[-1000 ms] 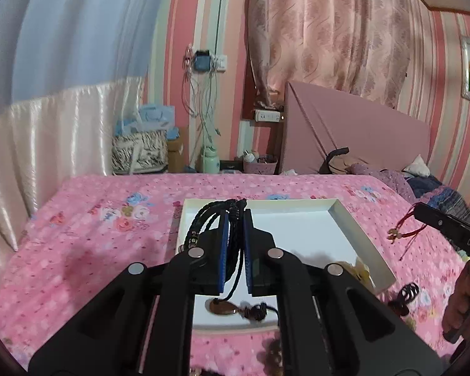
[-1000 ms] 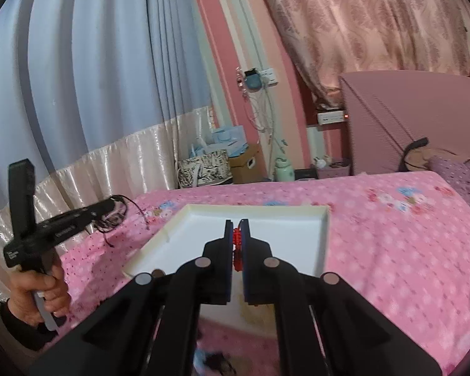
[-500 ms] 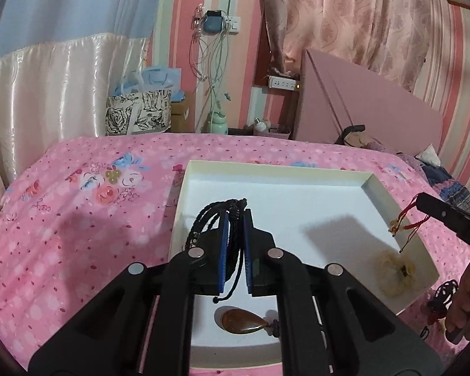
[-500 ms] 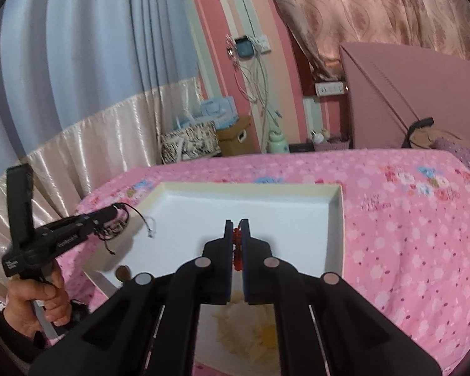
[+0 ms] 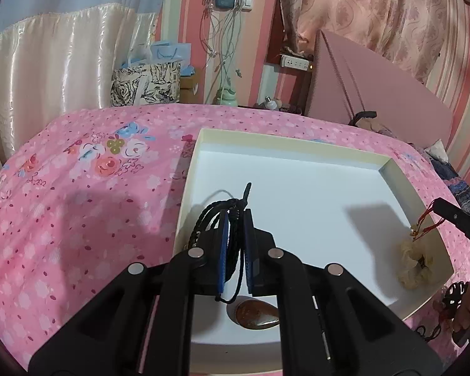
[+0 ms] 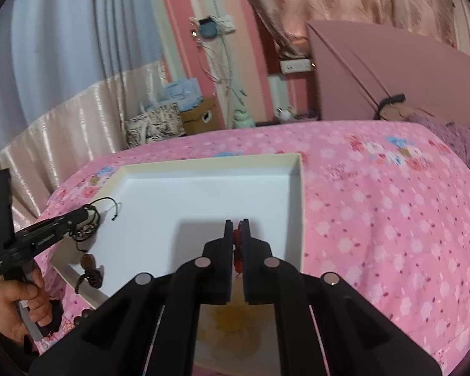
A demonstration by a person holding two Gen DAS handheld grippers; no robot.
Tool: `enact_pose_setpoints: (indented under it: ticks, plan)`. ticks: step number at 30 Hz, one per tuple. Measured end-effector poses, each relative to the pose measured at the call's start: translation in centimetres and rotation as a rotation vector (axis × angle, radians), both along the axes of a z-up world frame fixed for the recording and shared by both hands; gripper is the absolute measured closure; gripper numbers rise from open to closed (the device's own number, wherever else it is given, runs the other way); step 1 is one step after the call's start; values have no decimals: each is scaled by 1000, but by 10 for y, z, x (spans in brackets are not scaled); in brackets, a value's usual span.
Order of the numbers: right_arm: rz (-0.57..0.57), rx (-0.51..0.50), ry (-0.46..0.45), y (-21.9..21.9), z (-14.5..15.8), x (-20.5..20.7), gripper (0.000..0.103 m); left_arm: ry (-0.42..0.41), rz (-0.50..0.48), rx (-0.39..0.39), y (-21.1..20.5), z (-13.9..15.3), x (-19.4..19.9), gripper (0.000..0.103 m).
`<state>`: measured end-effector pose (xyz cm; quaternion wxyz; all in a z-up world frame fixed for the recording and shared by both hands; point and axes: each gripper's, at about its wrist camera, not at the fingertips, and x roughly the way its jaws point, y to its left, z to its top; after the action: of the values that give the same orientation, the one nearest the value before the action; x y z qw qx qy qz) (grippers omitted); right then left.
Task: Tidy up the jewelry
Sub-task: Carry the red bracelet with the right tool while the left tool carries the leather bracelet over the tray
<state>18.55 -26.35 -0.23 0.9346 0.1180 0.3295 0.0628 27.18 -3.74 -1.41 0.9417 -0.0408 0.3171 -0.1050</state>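
Two grippers we are holding over the white tray: left gripper clamping a black cord bracelet, right gripper clamping a red cord.

The left hand-held gripper is pointing forward and tilting downward, its jaws pressing together on a black braided cord. The right hand-held gripper is angling down likewise, its jaws pinching a red cord. The person's left hand is wrapping around its handle, fingers curling on the grip.
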Motion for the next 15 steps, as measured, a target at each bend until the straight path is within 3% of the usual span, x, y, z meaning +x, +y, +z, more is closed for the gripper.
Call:
enact_pose_setpoints:
  ticks: [15]
  plan:
    - [-11, -5, -29, 2, 2, -5, 96, -2, 7, 4, 2, -5, -3, 92]
